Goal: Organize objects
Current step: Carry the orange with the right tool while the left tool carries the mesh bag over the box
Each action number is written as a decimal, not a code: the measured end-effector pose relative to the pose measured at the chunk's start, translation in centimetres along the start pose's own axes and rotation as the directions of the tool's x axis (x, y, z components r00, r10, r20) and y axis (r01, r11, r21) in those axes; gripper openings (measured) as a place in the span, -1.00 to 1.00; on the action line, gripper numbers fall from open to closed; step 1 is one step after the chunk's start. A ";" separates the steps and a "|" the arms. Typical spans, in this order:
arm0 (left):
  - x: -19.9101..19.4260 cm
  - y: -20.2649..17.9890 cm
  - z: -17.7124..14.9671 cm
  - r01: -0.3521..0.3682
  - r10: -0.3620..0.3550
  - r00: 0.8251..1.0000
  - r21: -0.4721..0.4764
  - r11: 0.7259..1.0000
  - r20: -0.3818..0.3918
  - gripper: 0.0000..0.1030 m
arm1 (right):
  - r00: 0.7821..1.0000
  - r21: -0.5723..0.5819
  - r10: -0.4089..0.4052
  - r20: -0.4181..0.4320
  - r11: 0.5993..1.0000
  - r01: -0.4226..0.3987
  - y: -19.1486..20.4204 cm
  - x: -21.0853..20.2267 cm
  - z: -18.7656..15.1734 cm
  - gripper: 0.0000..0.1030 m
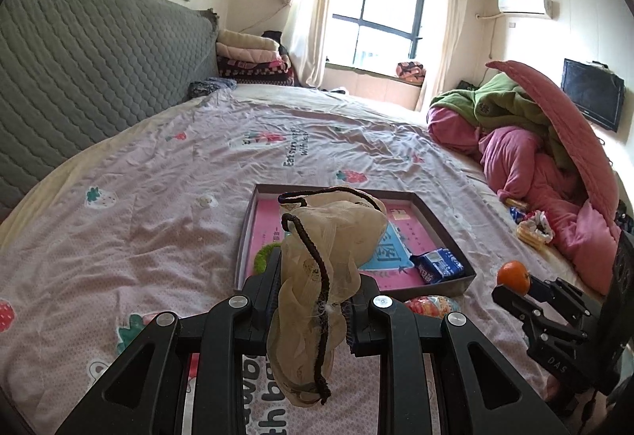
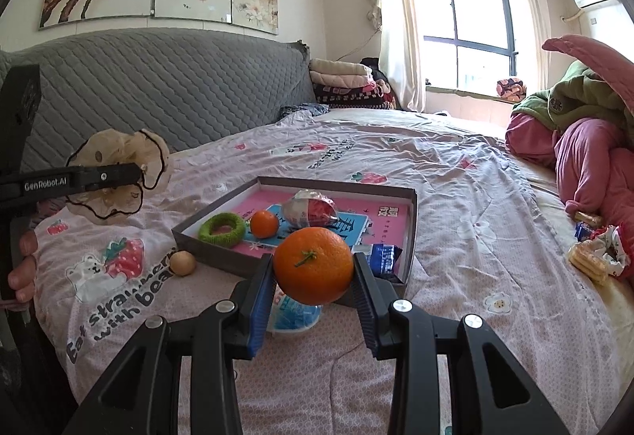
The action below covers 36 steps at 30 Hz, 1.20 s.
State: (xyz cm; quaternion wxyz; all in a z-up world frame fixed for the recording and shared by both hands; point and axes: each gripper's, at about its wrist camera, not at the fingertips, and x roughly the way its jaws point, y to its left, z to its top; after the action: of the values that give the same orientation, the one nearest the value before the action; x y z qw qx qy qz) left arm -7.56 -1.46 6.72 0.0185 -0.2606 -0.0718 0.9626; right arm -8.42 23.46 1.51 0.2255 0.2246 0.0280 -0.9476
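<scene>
A beige mesh scrunchie edged in dark cord is hanging crumpled above the bed, while a round orange is sitting lifted before the shallow pink-lined box.

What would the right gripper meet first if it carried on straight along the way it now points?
Probably the shallow box just beyond the right gripper and its orange, likely its near wall or blue packet; depth is unclear.

Sheer mesh pouch, dimpled glossy orange
</scene>
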 end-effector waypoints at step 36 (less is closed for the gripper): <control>6.7 -0.2 0.0 0.020 -0.020 0.998 0.004 1.000 -0.053 -0.50 | 0.999 -0.067 -0.016 0.040 0.998 0.018 1.9 5.1 5.5 -0.25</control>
State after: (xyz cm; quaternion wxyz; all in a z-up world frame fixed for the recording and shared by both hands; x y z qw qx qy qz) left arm -13.37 -0.76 3.43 0.0306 -0.2853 -0.0715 0.9553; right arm -13.93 18.84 4.28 0.2254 0.1980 0.0574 -0.9522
